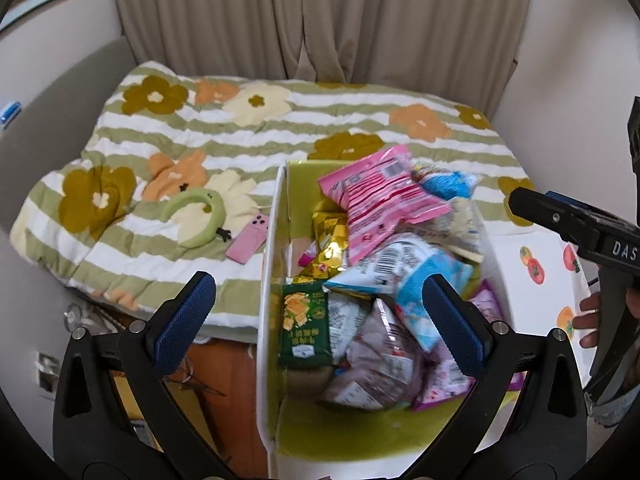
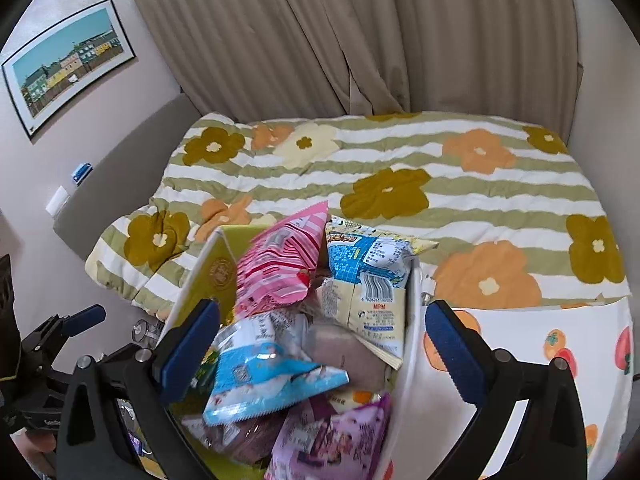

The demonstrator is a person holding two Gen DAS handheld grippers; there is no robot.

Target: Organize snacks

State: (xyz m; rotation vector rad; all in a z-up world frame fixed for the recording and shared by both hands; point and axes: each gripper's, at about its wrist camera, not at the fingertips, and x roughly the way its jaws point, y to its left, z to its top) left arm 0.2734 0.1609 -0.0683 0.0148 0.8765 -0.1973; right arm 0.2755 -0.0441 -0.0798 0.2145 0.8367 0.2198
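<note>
A white box with a lime-green inside (image 1: 267, 264) (image 2: 219, 268) stands at the bed's near edge, full of several snack packets. A pink striped packet (image 1: 380, 196) (image 2: 280, 268) lies on top at the far end. A light-blue packet (image 1: 404, 276) (image 2: 264, 376), a green packet (image 1: 306, 324), a gold packet (image 1: 329, 236), a purple packet (image 2: 340, 440) and a blue-and-cream packet (image 2: 368, 276) lie in it. My left gripper (image 1: 320, 320) is open and empty above the box's left wall. My right gripper (image 2: 324, 344) is open and empty above the box; it also shows in the left wrist view (image 1: 568, 220).
The bed carries a green-striped flower quilt (image 1: 280, 128) (image 2: 440, 184). A pink phone (image 1: 247, 238) and a green plush headband (image 1: 196, 216) lie on it left of the box. A white sheet with orange fruit prints (image 2: 552, 344) lies right of the box. Curtains (image 2: 360, 40) hang behind.
</note>
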